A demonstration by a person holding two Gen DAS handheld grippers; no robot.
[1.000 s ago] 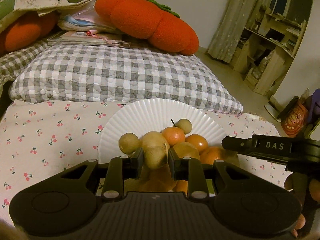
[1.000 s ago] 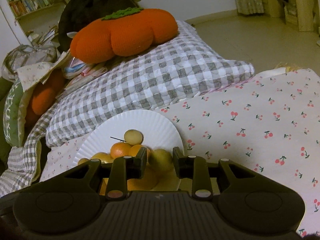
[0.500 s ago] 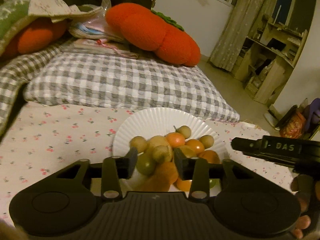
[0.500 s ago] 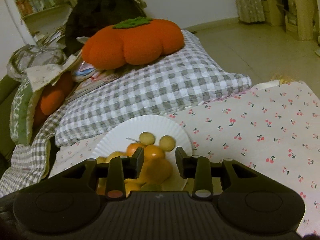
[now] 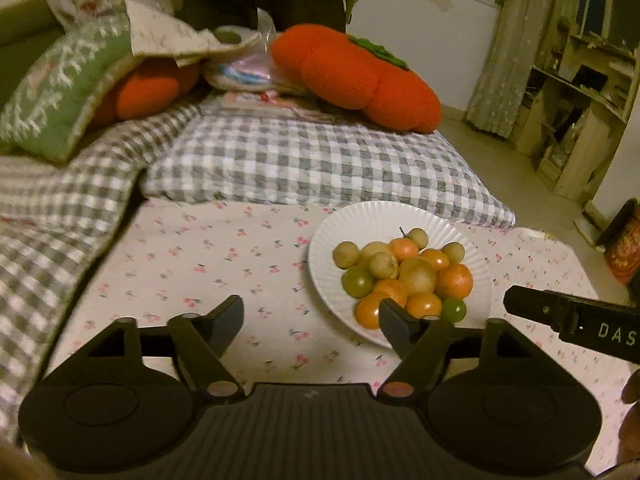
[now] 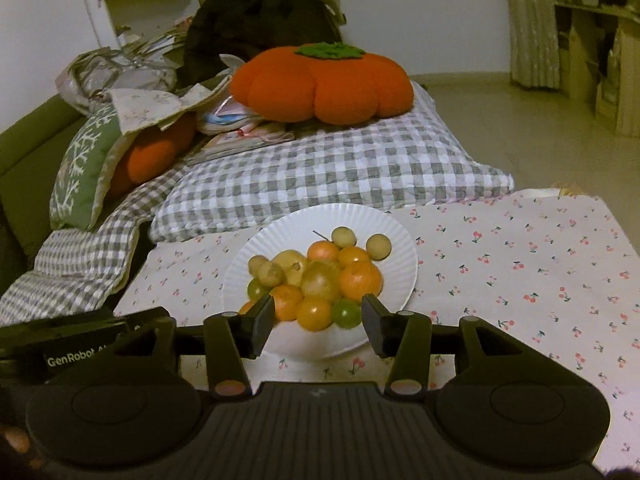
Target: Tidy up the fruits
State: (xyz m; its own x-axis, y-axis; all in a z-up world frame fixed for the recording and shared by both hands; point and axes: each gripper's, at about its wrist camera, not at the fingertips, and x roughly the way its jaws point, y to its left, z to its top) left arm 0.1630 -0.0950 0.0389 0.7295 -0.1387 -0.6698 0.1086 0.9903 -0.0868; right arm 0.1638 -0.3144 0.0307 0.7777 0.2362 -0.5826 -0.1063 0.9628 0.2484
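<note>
A white paper plate (image 5: 332,236) (image 6: 372,220) sits on the cherry-print cloth (image 5: 208,264) (image 6: 520,264). On it lies a heap of small fruits (image 5: 404,272) (image 6: 316,276): orange ones, pale yellow-brown ones and a few green ones. My left gripper (image 5: 312,320) hangs over the cloth left of the plate. Its jaws are opening wide and hold nothing. My right gripper (image 6: 318,320) is just in front of the heap, above the plate's near rim. Its jaws are opening too, and no fruit is pressed between them. The right gripper's black body (image 5: 572,320) shows at the right edge of the left wrist view.
A grey checked pillow (image 5: 320,164) (image 6: 340,172) lies right behind the plate. On it rests an orange pumpkin-shaped cushion (image 5: 352,76) (image 6: 324,84). A green cushion (image 5: 52,96) and piled bags sit at the far left. Wooden shelves (image 5: 580,112) stand on the floor to the right.
Both grippers have let go of the fruits they pinched, pulled back and risen from the plate. Their jaws have spread, the left much wider. The left view has swung left over the cloth.
</note>
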